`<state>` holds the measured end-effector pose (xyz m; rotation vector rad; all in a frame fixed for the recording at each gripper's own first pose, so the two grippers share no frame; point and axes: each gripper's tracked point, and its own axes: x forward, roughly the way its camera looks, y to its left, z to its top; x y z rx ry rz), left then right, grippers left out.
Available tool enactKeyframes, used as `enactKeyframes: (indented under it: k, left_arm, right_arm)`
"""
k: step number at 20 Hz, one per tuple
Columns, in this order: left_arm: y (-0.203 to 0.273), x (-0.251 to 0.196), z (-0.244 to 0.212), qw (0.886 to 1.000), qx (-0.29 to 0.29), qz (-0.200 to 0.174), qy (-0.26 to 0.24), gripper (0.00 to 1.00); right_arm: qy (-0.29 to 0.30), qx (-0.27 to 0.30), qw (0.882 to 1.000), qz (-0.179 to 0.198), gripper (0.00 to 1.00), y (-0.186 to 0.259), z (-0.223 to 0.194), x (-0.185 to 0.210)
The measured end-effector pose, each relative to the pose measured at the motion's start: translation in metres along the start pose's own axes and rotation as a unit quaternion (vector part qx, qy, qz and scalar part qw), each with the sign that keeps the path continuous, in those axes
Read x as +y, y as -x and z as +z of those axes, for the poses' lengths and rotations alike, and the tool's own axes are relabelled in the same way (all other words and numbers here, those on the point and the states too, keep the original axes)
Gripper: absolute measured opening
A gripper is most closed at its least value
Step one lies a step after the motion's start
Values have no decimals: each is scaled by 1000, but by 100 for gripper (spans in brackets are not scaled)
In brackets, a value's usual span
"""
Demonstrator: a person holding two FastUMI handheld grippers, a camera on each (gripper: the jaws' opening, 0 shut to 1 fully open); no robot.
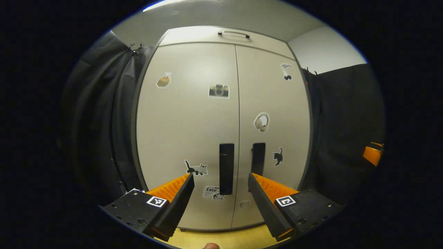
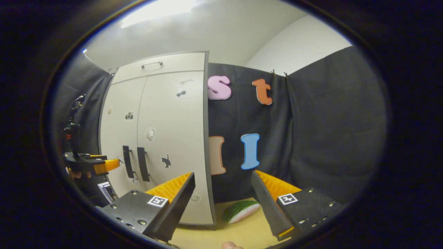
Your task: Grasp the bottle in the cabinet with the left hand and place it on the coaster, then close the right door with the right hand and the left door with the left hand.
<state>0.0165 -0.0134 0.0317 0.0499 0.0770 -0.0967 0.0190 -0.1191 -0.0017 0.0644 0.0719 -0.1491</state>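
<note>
**Grey cabinet shut, both grippers spread and empty**

Pale grey fronts fill the left gripper view: the cabinet (image 1: 221, 131) stands with its left door (image 1: 187, 131) and right door (image 1: 273, 128) both closed, edges meeting at a seam running from 12 to 6 o'clock. Two dark vertical handles (image 1: 226, 168) sit either side of that seam, low down, and small stickers dot both doors. The bottle is hidden behind the closed doors, so its place cannot be told. The left gripper (image 1: 220, 185) faces the handles with its jaws wide apart, nothing between them.

In the right gripper view the right gripper (image 2: 223, 185) is likewise spread wide and empty, aimed past the cabinet's side towards the black cloth. A watermelon-slice coaster (image 2: 241, 211) lies on the yellow table (image 2: 221, 231) at 6 o'clock, between the fingers. The cabinet stands at 9 o'clock, and the left gripper appears beside it at 8 o'clock.
</note>
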Motion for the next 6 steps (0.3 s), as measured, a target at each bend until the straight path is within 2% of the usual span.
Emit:
enactKeyframes:
  k: [3,6]
  left_arm:
    - [42,-12,39,1000,-13,2,0,98]
    - [67,-30,79,999,-44,-10,1,99]
  right_arm:
    - [-17,-19,1000,16,100,7,34,7]
    - [-27,-30,999,28,97,7,51,4]
